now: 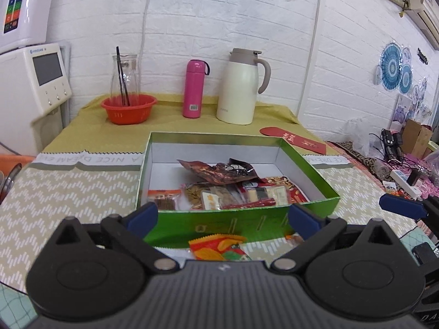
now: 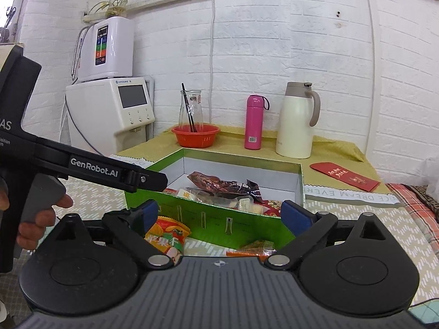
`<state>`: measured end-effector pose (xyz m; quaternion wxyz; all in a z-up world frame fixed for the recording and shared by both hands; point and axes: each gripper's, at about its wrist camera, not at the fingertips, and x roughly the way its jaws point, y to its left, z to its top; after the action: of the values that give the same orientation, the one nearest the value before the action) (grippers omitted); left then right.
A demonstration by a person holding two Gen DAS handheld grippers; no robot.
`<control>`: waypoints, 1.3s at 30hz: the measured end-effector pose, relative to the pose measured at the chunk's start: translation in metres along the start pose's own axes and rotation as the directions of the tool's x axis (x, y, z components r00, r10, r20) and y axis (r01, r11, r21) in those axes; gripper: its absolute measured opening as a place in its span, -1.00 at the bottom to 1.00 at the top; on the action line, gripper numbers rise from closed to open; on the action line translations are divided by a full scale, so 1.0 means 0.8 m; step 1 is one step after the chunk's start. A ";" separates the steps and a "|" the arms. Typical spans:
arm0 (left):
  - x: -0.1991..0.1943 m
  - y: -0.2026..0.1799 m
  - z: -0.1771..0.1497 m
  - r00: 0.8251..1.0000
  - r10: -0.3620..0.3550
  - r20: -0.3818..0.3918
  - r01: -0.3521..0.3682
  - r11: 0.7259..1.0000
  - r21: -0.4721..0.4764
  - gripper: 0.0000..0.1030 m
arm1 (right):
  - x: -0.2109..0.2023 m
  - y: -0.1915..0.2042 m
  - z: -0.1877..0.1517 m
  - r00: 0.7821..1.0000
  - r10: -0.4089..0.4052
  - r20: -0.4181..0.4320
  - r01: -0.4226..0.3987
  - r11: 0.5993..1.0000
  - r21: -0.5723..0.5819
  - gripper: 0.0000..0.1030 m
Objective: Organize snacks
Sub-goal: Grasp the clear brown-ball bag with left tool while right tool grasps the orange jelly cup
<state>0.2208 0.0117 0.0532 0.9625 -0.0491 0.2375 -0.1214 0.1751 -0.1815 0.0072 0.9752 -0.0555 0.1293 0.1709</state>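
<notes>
A green box [image 1: 219, 219] with white inner walls sits on the table and holds several snack packets, among them a brown crinkled one [image 1: 219, 171]. It also shows in the right wrist view [image 2: 219, 219]. An orange and green snack packet [image 1: 219, 248] lies on the table in front of the box, also seen in the right wrist view [image 2: 167, 234]. A small orange packet [image 2: 255, 248] lies beside it. My left gripper [image 1: 223, 216] is open and empty above the near packet. My right gripper [image 2: 219, 215] is open and empty just before the box.
At the back stand a red bowl [image 1: 129, 108] with a glass carafe, a pink bottle [image 1: 193, 89] and a cream thermos jug [image 1: 240, 87]. A red envelope [image 1: 295, 138] lies at the right. A white water machine [image 2: 109, 109] stands at the left. Cables and clutter lie beyond the table's right edge.
</notes>
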 end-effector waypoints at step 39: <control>0.065 -0.095 -0.087 0.905 -0.303 -0.297 0.315 0.949 -0.010 0.09 | -0.065 -0.017 -0.135 0.982 -0.054 -0.180 0.074 0.992 0.105 0.48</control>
<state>0.2167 -0.0778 -0.0194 0.8856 -0.0490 0.3653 -0.2826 0.1075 -0.2274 -0.0811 0.9664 -0.0199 0.2230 0.1263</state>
